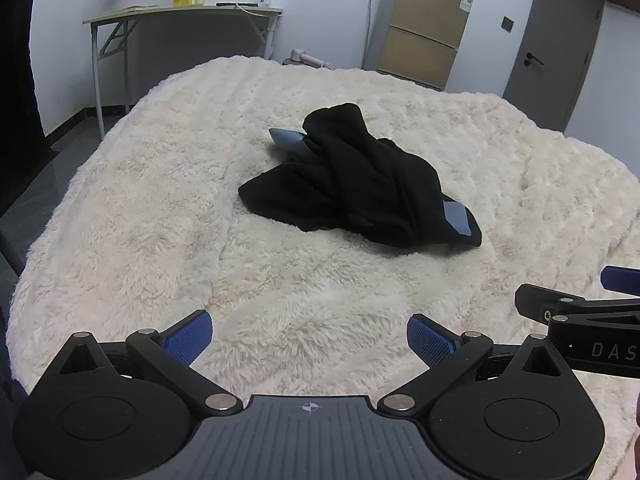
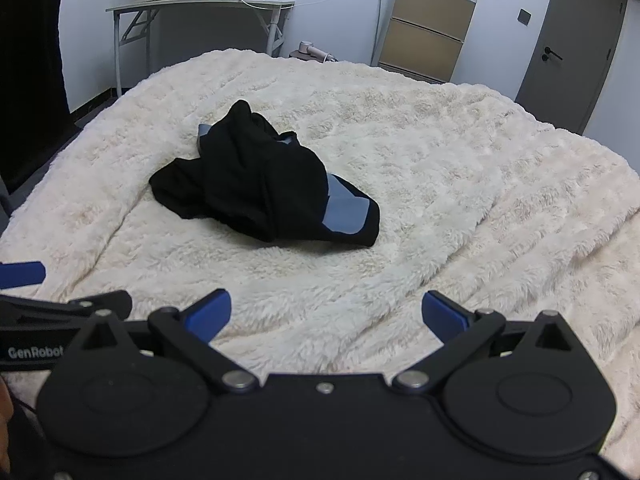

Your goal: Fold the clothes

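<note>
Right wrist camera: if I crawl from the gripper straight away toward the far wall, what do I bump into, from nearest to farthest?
Right gripper, wide open → fluffy cream blanket → crumpled black garment with blue patches → more blanket → folding table by the wall.

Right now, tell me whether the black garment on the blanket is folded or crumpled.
Crumpled. The black garment lies bunched in an uneven heap on the fluffy blanket, with twisted ridges and grey-blue patches poking out.
</note>
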### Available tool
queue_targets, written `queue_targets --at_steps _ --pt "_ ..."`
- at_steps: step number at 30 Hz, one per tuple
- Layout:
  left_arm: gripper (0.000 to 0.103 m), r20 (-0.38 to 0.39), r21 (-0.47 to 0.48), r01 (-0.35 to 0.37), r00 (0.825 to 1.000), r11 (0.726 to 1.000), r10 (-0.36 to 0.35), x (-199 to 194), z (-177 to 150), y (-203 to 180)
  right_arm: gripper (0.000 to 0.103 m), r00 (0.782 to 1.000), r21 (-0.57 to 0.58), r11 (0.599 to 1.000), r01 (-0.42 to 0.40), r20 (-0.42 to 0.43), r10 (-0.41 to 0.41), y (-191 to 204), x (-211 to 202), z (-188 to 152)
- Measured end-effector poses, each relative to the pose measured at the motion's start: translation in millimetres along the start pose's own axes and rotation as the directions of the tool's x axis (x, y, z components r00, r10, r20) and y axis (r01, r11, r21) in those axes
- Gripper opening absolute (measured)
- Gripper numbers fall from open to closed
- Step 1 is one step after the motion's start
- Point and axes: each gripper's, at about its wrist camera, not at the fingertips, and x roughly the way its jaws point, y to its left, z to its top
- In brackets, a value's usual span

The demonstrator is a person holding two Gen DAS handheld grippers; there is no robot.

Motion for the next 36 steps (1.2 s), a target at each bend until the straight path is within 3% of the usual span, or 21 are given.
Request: queue_targets --at_steps 14,27,36 --pt "0.103 -0.017 0.004 -0.002 1.0 1.0 0.002 7 1 5 0.103 1.0 0.02 1.0 -0.001 -0.021 0.002 22 0 -2" --pt "0.103 -0.03 0.001 -0.047 0.998 0.999 0.047 10 -1 6 0.103 0.997 0.083 0.995 -0.063 -0.042 0.067 26 4 -12" --pt "0.103 -0.036 -0.002 -0.055 0.998 0.998 0.055 15 2 5 0.103 0.998 0.065 0.996 -0.053 -0.033 0.055 35 4 -13"
